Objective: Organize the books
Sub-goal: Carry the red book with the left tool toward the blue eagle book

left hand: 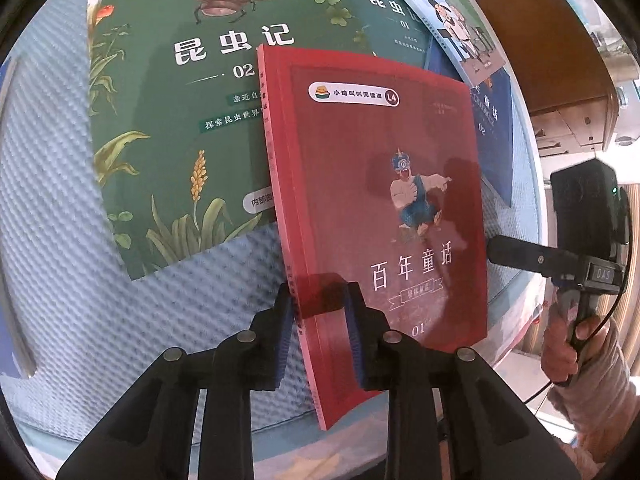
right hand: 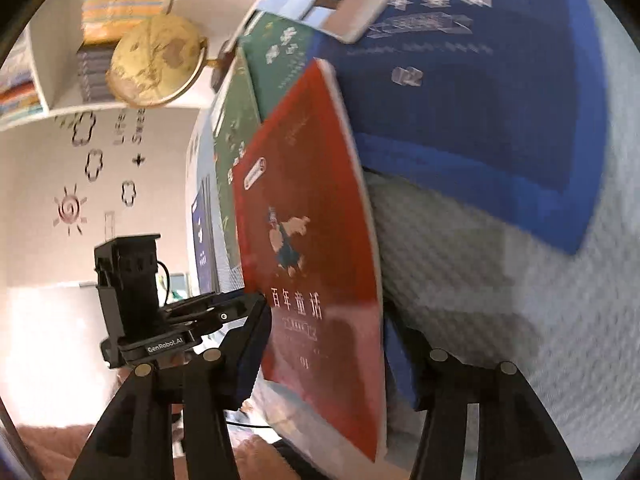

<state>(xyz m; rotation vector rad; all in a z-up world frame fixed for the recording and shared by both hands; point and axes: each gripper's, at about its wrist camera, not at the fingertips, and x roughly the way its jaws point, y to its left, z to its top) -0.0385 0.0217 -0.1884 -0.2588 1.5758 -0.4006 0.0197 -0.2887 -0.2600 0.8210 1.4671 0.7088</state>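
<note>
While the left gripper's [left hand: 318, 332] jaws clamp the red book's [left hand: 380, 200] lower spine, the right gripper's [right hand: 332, 360] jaws straddle it, parted.

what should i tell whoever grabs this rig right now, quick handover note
Left gripper: shut on the near edge of the red book, holding it up on edge above the table.
Right gripper: open, the red book's lower edge between its fingers, pads off it.
Lying on the blue-white cloth: green insect book 02, green insect book 01, a dark blue book and a light blue book on top.
Done: red book lifted.
Left: place it, then sort the other four.
</note>
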